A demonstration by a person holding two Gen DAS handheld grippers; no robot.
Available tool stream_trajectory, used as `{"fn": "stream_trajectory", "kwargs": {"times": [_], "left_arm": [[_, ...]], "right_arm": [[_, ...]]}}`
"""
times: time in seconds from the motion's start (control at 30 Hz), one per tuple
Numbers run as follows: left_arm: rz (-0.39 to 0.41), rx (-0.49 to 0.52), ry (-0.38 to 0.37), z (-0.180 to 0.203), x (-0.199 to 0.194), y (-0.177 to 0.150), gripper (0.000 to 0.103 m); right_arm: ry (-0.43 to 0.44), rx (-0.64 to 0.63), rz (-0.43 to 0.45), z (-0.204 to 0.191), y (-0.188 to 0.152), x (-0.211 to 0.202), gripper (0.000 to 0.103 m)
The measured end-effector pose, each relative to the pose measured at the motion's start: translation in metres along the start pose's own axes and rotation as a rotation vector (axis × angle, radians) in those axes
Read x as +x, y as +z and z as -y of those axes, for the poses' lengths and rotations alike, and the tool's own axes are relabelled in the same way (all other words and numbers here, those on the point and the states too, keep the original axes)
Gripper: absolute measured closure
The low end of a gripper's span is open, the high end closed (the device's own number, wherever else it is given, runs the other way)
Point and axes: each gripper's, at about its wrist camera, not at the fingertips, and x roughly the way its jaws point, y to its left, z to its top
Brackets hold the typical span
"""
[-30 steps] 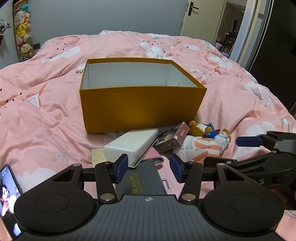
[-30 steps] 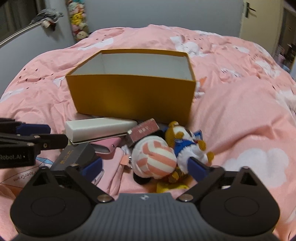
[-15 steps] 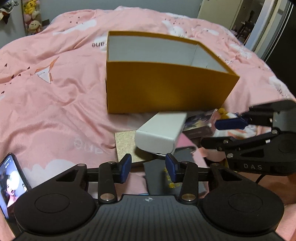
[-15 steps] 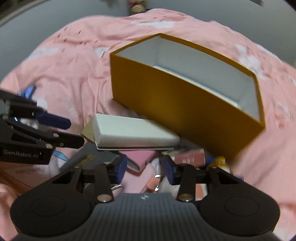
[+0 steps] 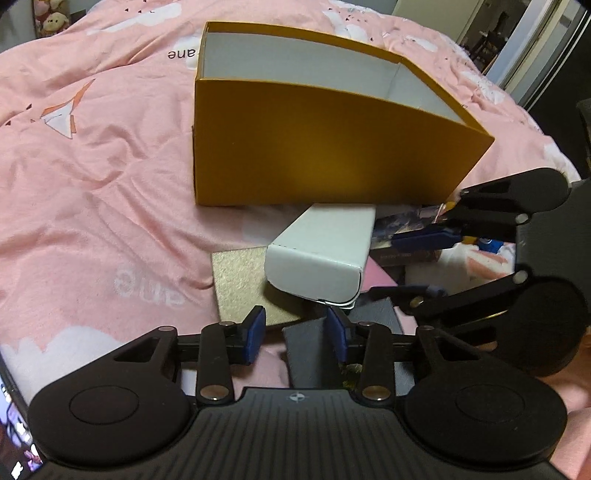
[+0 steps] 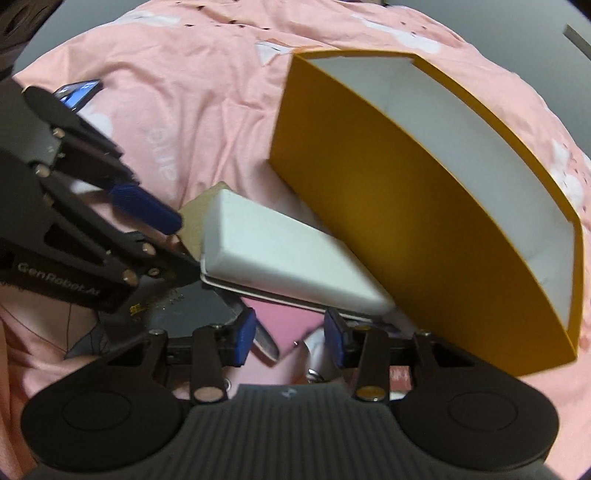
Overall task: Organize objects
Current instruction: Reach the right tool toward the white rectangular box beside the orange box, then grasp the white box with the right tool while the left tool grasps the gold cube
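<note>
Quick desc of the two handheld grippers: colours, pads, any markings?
Both alike: black linkage fingers with silver pivot pins, ribbed blue pads, round black side housings, ridged grey top plate. Left gripper carries white "GenRobot.AI" lettering, seen from the right wrist. Right gripper shows no readable marking.

We are in a home bedroom: a bed with a pink cloud-print duvet (image 5: 110,184), soft toys (image 5: 51,22) beyond it, a doorway (image 5: 491,37) behind.
</note>
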Motion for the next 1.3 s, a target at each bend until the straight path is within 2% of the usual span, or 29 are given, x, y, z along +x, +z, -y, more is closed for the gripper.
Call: {"fn": "stream_trajectory", "kwargs": {"times": [0.13, 0.23, 0.37, 0.53, 0.7, 0.83, 0.9, 0.97, 1.17, 1.3], "left_arm": [[0.034, 0.004, -0.059, 0.002, -0.003, 0.003, 0.061], [0.064, 0.007, -0.078, 0.003, -0.006, 0.007, 0.061], [0.106, 0.007, -0.064, 0.002, -0.012, 0.012, 0.063], [0.133, -0.015, -0.059, -0.006, -0.015, 0.019, 0.063], [0.162, -0.020, -0.017, -0.010, -0.018, 0.026, 0.063], [0.160, -0.014, -0.001, -0.012, -0.018, 0.026, 0.063], [0.162, -0.012, 0.013, -0.013, -0.018, 0.025, 0.063], [0.163, -0.017, 0.018, -0.014, -0.017, 0.026, 0.063], [0.167, -0.015, 0.013, -0.013, -0.016, 0.027, 0.063], [0.195, 0.000, 0.029, -0.010, -0.017, 0.029, 0.062]], "right_arm": [[-0.049, -0.086, 0.026, -0.005, 0.005, 0.001, 0.044], [-0.045, -0.119, 0.041, -0.003, 0.010, 0.002, 0.043], [-0.043, -0.140, 0.068, 0.000, 0.015, 0.004, 0.040], [-0.021, -0.117, 0.101, 0.009, 0.020, 0.004, 0.040], [0.012, -0.111, 0.154, 0.018, 0.027, 0.011, 0.037], [0.035, -0.071, 0.200, 0.028, 0.034, 0.014, 0.037], [0.052, -0.056, 0.209, 0.032, 0.037, 0.012, 0.043], [0.080, -0.038, 0.212, 0.035, 0.038, 0.009, 0.045], [0.072, -0.052, 0.228, 0.031, 0.036, 0.004, 0.049], [-0.043, -0.105, 0.195, 0.025, 0.035, 0.017, 0.050]]}}
